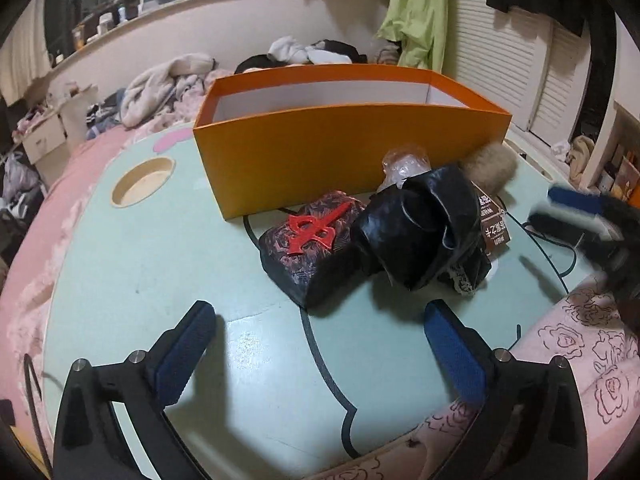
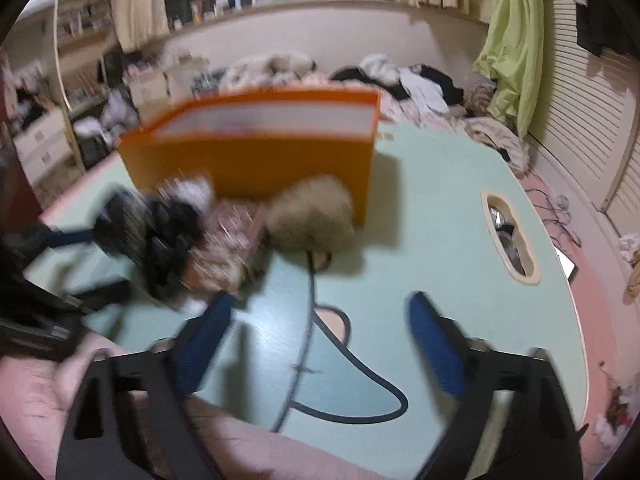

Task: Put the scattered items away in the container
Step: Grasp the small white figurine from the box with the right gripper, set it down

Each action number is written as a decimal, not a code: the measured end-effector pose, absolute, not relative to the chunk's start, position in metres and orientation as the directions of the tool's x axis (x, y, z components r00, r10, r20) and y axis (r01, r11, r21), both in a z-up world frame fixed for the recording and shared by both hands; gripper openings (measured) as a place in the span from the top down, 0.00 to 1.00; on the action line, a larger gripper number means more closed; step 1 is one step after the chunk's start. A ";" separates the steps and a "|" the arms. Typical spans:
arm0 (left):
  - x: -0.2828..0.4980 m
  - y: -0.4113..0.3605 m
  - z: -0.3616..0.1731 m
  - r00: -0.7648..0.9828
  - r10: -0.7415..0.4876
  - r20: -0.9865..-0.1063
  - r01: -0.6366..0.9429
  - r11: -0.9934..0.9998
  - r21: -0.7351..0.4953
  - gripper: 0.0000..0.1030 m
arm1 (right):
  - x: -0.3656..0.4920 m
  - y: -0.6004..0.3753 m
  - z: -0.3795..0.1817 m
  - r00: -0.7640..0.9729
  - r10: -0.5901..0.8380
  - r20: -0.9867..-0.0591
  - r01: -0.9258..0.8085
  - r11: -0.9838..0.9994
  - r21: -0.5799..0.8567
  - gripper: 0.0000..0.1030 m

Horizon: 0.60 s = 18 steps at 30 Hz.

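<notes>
The orange box (image 1: 352, 160) stands open-topped on the pale green table (image 1: 140, 260), straight ahead of the left gripper's jaws and well beyond them; what shows of its white inside holds nothing. Against its near wall lie the scattered items. A dark patterned block with a red emblem (image 1: 312, 248) sits directly ahead of the gap between the left jaws, apart from both pads. Just to its right, touching it, is a crumpled black glossy bundle (image 1: 428, 232), ahead of the right-hand pad. Behind the bundle a clear plastic wrapper (image 1: 404, 166) pokes up against the box wall, and a tan furry ball (image 1: 490, 168) lies beside it, with a brown printed tag (image 1: 494, 220) between the ball and the bundle.

The left gripper (image 1: 320, 356) hangs above the bare table with its blue pads spread as wide as they go, gripping nothing.

The right gripper (image 2: 320, 344) shows its blue pads parted a fair way over bare table, with nothing between them; this view is blurred. The furry ball (image 2: 312, 216) lies ahead of its jaws, closer to the left pad, touching the box's near wall (image 2: 260, 160). The dark clutter sits off to the left of the jaws, beyond the left pad. An oval cut-out (image 2: 512, 236) in the table lies ahead and to the right of the right pad.
</notes>
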<state>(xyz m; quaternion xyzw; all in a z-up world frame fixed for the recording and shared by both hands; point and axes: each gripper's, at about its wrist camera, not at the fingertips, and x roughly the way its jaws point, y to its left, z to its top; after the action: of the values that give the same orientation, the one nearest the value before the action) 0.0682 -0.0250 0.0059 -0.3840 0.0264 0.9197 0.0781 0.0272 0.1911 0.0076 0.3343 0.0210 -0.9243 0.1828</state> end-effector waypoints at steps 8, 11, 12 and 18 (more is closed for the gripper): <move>0.070 -0.024 0.005 -0.694 0.123 -0.709 -0.163 -0.987 -0.012 0.00 | -0.071 0.150 0.074 -0.476 -0.499 -0.725 0.310 -0.866 0.392 0.69; 0.071 -0.025 0.006 -0.695 0.123 -0.708 -0.162 -0.987 -0.012 0.00 | -0.120 0.123 0.061 -0.318 -0.432 -0.844 0.239 -0.898 0.370 0.69; 0.071 -0.025 0.005 -0.695 0.123 -0.709 -0.163 -0.987 -0.012 0.00 | -0.128 0.118 0.057 -0.285 -0.412 -0.865 0.237 -0.905 0.353 0.69; 0.073 -0.024 0.003 -0.695 0.123 -0.709 -0.163 -0.987 -0.012 0.00 | -0.156 0.087 0.018 -0.136 -0.293 -0.946 0.238 -0.937 0.256 0.65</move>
<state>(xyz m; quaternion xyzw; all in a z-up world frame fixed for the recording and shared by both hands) 0.0726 -0.0244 0.0033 -0.3829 0.0259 0.9202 0.0777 -0.1559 0.0875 0.0182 0.6333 -0.0215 -0.7533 0.1763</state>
